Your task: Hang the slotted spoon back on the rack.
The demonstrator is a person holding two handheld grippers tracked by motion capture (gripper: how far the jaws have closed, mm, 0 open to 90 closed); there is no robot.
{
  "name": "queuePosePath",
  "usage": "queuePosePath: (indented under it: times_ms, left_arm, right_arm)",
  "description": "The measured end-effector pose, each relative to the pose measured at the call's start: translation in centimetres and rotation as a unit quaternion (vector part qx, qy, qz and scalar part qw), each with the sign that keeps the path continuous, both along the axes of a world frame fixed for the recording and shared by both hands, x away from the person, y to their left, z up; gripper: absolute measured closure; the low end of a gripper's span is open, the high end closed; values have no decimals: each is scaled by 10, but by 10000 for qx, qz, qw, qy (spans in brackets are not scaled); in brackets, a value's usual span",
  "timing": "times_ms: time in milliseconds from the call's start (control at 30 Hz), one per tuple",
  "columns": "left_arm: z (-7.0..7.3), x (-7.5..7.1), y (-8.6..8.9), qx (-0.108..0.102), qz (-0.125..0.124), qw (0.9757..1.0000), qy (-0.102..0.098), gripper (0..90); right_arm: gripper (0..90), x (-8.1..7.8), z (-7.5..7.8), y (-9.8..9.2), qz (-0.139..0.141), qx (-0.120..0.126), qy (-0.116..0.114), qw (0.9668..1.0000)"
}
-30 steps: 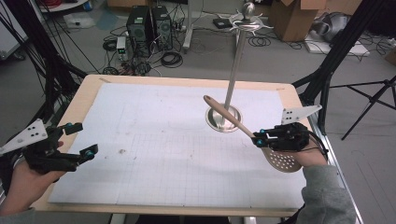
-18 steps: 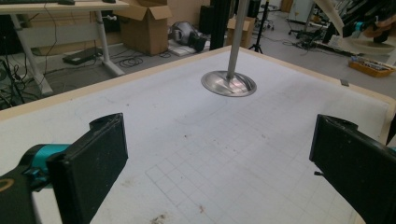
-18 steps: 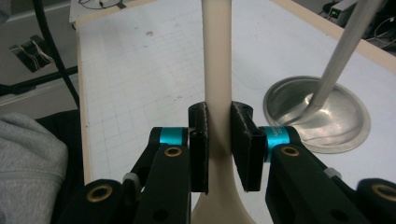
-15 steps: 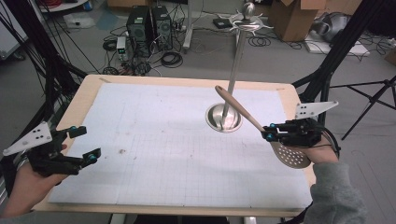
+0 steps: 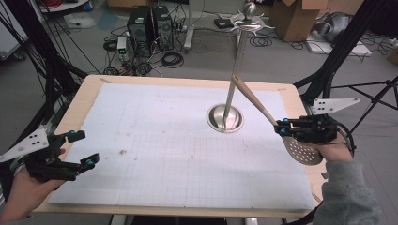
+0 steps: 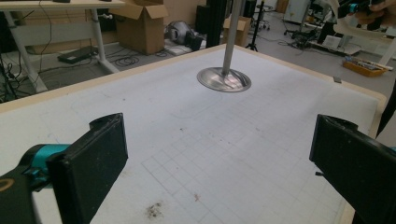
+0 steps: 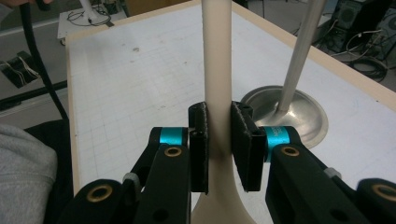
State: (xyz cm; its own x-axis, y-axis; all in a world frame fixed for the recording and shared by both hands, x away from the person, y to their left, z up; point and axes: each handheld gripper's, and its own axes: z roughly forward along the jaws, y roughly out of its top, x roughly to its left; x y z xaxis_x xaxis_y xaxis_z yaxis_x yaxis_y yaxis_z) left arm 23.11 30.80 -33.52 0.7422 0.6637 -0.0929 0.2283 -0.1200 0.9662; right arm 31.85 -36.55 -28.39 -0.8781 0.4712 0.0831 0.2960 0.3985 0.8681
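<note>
Right gripper [image 5: 283, 128] pinches skimmer [image 5: 263, 114] at its neck, above the table's [image 5: 84, 98] right edge, handle towards stand [image 5: 226, 117]. Light, stiff, smooth; bowl-heavy, may pivot. Left gripper [image 5: 83, 149] spread, empty.

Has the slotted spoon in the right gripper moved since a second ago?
Yes. The slotted spoon, clamped in the right gripper, has drifted right, away from the metal stand, its handle now more upright.

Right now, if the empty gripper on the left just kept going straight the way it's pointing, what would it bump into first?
Probably the round silver base of the metal stand: in the left gripper view it lies ahead between the open left gripper's jaws, with bare white mat before it. Depth is hard to judge.
</note>
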Motion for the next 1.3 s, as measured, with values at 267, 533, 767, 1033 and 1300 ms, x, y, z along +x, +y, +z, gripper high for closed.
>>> queuePosePath:
  times_ms: [267,533,767,1033,1300]
  left_arm:
    - [0,-2,4,-29,38,10000,9,47]
    - [0,-3,3,-136,-238,9996,5,47]
    - [-2,-3,2,-101,-269,9996,28,47]
    - [-2,-2,5,-99,-196,9997,41,47]
    - [-2,-3,7,-124,-121,9998,-15,47]
  right_arm:
    - [779,0,3,-11,-5,110,-6,9999]
    - [779,2,8,-19,-59,127,-28,9999]
    - [779,7,16,-28,-76,334,-183,9992]
    - [779,13,25,-34,-60,173,-186,9997]
    - [779,13,28,-43,-245,267,-338,9988]
